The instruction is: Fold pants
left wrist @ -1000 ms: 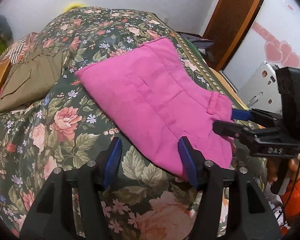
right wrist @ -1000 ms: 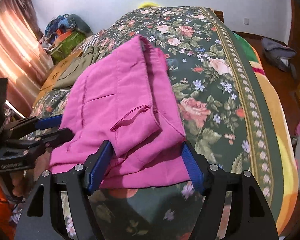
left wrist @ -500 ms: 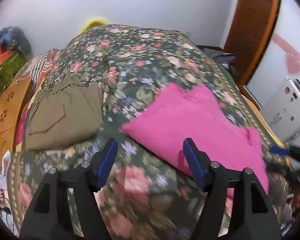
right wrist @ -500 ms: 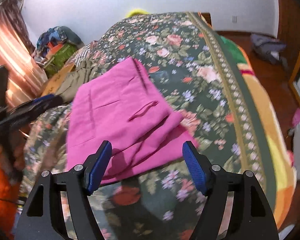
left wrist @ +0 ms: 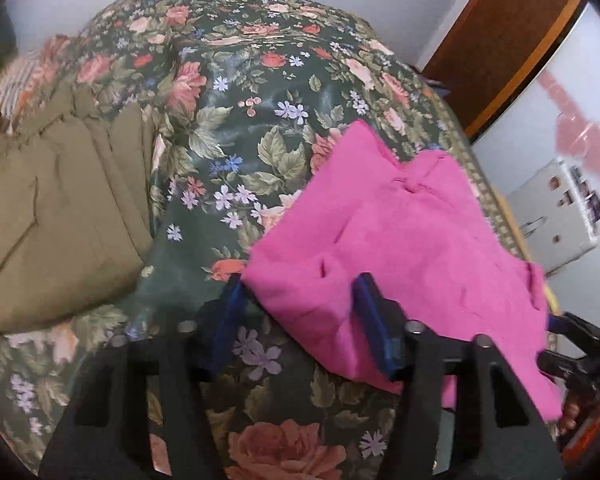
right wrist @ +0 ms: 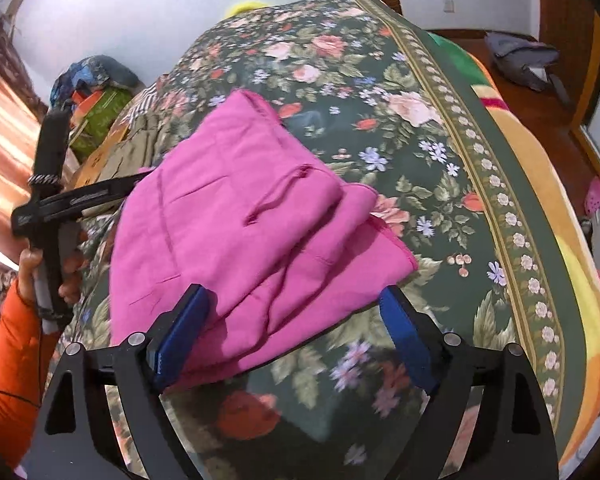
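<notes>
The folded pink pants [left wrist: 400, 248] lie on the floral bedspread [left wrist: 236, 120]. They also show in the right wrist view [right wrist: 236, 232], folded in layers. My left gripper [left wrist: 300, 312] is open, its two blue pads straddling the near left corner of the pants. My right gripper [right wrist: 296, 328] is open and wide, its blue fingers [right wrist: 184, 328] at the near edge of the pants, holding nothing. The left gripper also shows in the right wrist view [right wrist: 84, 196], held in a hand at the far left edge of the pants.
Folded olive-brown pants [left wrist: 52, 216] lie on the bed to the left of the pink ones. A pile of clothes and boxes [right wrist: 96, 96] sits by the curtain. A grey bag [right wrist: 524, 60] lies on the wooden floor past the bed's right edge.
Both grippers lifted away and came back down to the pink pants. The left one now straddles the near left corner; the right one is at the near edge.
</notes>
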{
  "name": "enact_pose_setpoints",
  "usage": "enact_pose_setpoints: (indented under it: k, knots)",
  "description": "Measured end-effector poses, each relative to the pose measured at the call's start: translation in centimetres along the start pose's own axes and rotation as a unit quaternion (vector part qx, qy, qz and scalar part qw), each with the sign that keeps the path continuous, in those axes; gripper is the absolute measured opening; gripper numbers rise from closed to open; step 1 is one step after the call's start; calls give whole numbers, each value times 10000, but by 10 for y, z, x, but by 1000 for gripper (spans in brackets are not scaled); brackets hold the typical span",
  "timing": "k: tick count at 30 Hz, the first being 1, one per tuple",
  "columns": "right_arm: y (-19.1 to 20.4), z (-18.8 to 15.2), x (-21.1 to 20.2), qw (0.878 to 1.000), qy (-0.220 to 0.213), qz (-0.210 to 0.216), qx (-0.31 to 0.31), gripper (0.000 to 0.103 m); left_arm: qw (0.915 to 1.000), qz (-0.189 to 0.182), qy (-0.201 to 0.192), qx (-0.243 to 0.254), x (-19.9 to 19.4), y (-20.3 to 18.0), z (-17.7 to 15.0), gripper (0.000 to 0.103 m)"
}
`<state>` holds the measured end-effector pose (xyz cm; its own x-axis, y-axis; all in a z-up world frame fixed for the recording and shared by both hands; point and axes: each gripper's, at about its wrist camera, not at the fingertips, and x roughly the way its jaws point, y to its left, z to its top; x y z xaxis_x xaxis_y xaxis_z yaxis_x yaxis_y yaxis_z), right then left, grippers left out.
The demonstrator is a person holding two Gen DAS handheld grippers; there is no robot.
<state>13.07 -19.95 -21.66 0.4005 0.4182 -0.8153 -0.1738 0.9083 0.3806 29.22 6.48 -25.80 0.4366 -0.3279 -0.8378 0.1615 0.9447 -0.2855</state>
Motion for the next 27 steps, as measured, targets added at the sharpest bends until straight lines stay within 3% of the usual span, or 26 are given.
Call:
enact_pose_setpoints:
  k: [1,4,6,8,11,16,27]
  knots:
    - [-4,3,2,10000,16,36,22,85,10000,-22,-36,63,-2,-2,-2,41]
    - [-4,9,5,9997,-27,-56,-245,85,9997,88,-95,227,-7,-10,-5,28]
    - [-3,12,5,9990,-64,-111,-435,78,9993,216,-134,289,-14,-14,-8,22]
    - [-2,15,6,9985,-56,-99,-532,61,9987,185,-169,453,-23,-19,-14,15]
    - [-1,18,6,9980,-53,-107,-613,44,9966,310,-261,723,-38,-26,-27,14]
    - [7,17,5,9971,-11,-85,-762,31,9970,315,-330,623,-68,-28,-56,12]
    - [37,-8,-12,9929,39,-77,-1190,30,9977,385,-487,255,-126,-35,-130,12]
